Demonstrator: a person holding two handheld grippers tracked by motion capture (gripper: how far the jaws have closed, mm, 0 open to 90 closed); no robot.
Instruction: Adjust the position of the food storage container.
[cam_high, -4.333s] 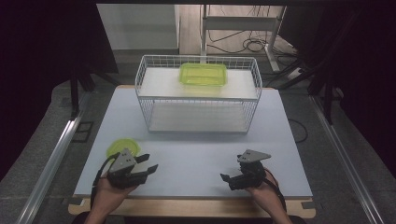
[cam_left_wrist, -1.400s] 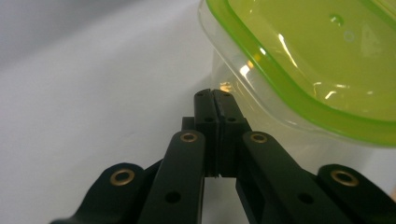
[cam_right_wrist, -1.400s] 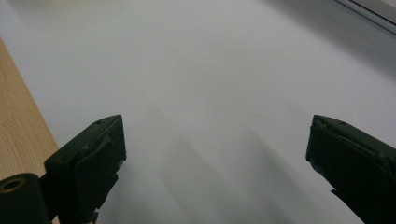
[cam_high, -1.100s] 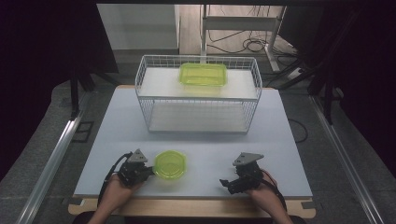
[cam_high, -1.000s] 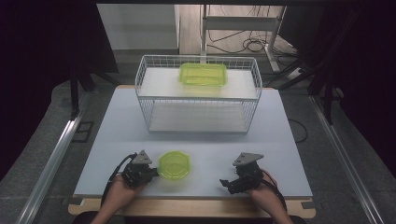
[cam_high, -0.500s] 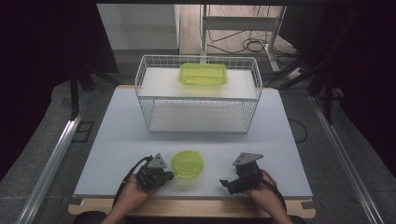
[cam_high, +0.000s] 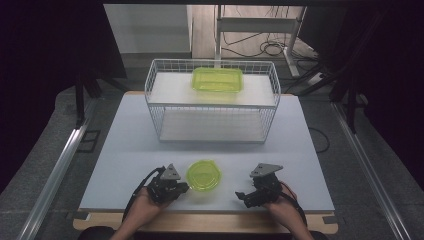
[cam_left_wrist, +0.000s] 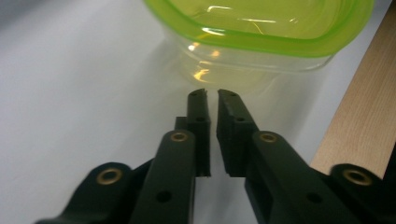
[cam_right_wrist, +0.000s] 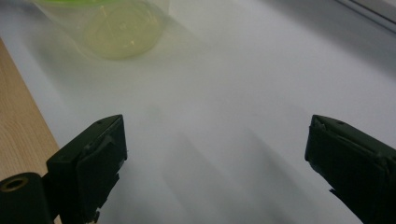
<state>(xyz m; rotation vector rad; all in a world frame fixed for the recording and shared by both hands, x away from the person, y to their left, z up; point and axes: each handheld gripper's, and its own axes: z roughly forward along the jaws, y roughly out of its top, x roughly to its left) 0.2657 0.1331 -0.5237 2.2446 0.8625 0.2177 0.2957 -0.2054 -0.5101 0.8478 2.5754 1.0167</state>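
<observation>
The left claw (cam_high: 181, 188) is sitting just left of the bowl (cam_high: 203, 175) near the tabletop's (cam_high: 125, 150) front edge, its jaws having just been parting to a narrow gap with nothing between them. The right claw (cam_high: 243, 195) is resting right of the bowl, gaping wide and empty. Beyond the bowl, a wire basket (cam_high: 165, 125) is carrying a green box (cam_high: 217, 79).

The high view looks forward and down over the whole surface (cam_high: 125, 145), while both claw views skim it closely, sharing the green bowl (cam_high: 203, 175).
</observation>
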